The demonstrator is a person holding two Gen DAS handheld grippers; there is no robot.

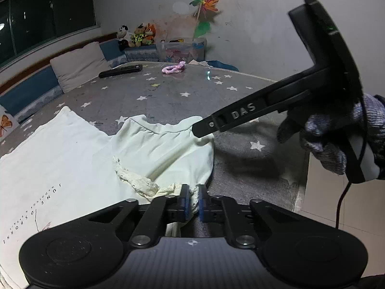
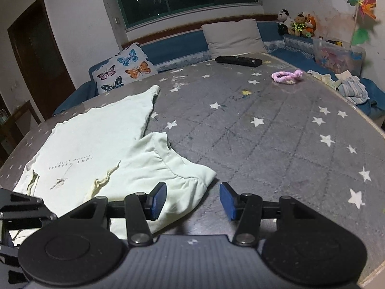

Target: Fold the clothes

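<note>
garment (image 2: 134,163) lies spread on the near left part of the table (image 2: 276,144), its lace edge (image 1: 137,180) toward the near side. left gripper (image 1: 193,201) sits at that near edge, cloth pinched between its pads; right gripper (image 2: 192,200) stands over the garment's right corner. remote (image 2: 238,61) lies at the far side, before the pillow (image 2: 233,36). cord loop (image 2: 287,75) lies right of the remote. butterfly cushion (image 2: 125,69) stands behind the table's far left; plush toys (image 2: 297,22) and storage box (image 2: 336,56) at the far right.

Pale garment spread on the star-patterned worktop

The pale green top (image 1: 166,144) lies partly folded, its lace-trimmed edge (image 1: 134,180) crumpled; it overlaps a flat white shirt (image 2: 96,132) bearing small printed lettering.
</note>
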